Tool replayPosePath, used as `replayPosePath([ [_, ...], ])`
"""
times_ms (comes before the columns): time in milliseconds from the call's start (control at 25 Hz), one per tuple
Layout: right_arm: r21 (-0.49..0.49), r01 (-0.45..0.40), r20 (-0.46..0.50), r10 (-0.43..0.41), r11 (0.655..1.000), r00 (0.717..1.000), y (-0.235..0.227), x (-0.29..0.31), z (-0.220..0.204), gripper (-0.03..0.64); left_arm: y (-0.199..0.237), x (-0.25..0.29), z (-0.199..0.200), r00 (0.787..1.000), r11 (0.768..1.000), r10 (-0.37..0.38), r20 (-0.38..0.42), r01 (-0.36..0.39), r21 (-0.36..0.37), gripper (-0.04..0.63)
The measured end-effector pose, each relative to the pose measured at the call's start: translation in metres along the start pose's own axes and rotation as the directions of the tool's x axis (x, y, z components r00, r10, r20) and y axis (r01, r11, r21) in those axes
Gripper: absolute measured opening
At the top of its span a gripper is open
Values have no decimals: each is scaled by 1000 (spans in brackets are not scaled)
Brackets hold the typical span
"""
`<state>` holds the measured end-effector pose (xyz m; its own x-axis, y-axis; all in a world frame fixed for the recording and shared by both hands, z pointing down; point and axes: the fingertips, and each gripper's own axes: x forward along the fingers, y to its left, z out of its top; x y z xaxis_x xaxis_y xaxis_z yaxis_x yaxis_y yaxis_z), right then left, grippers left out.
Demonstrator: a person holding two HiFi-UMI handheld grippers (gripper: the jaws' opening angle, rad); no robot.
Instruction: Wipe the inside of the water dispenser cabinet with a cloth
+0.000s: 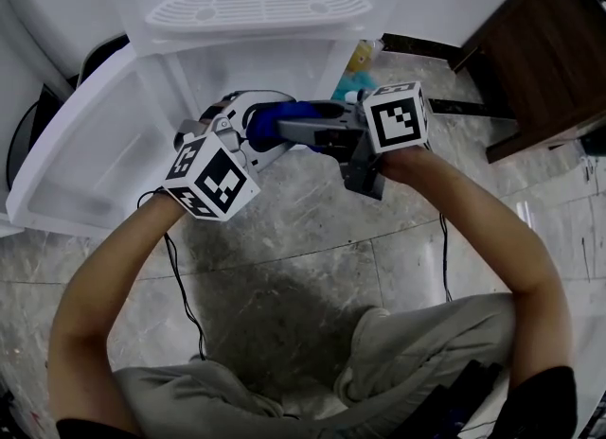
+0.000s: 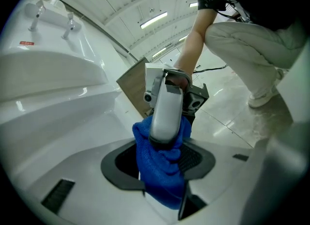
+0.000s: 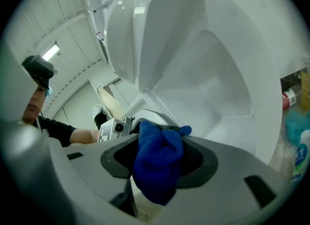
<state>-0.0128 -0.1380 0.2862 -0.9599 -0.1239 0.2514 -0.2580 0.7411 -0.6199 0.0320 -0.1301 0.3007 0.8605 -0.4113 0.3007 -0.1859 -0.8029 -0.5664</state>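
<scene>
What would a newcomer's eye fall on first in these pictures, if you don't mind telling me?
First, the bright blue cloth, bunched between the jaws of the left gripper and the right gripper. The two grippers meet nose to nose at the middle of the head view. Right behind them stands the white water dispenser, with its cabinet door swung open to the left.

The blue cloth (image 3: 157,163) bunched between the right gripper's (image 3: 160,168) jaws hides most of their pads. At the right, the bottles (image 3: 300,158) are blurred and cut off. The water dispenser (image 1: 284,40) runs off the far edge.
</scene>
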Motion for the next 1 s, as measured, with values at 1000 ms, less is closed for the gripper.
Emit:
replayPosePath([
  [1000,-20,7,18,-6,1000,1000,-25,-37,11,130,29,-18,-27,998,983,58,-30,-63,-170,144],
])
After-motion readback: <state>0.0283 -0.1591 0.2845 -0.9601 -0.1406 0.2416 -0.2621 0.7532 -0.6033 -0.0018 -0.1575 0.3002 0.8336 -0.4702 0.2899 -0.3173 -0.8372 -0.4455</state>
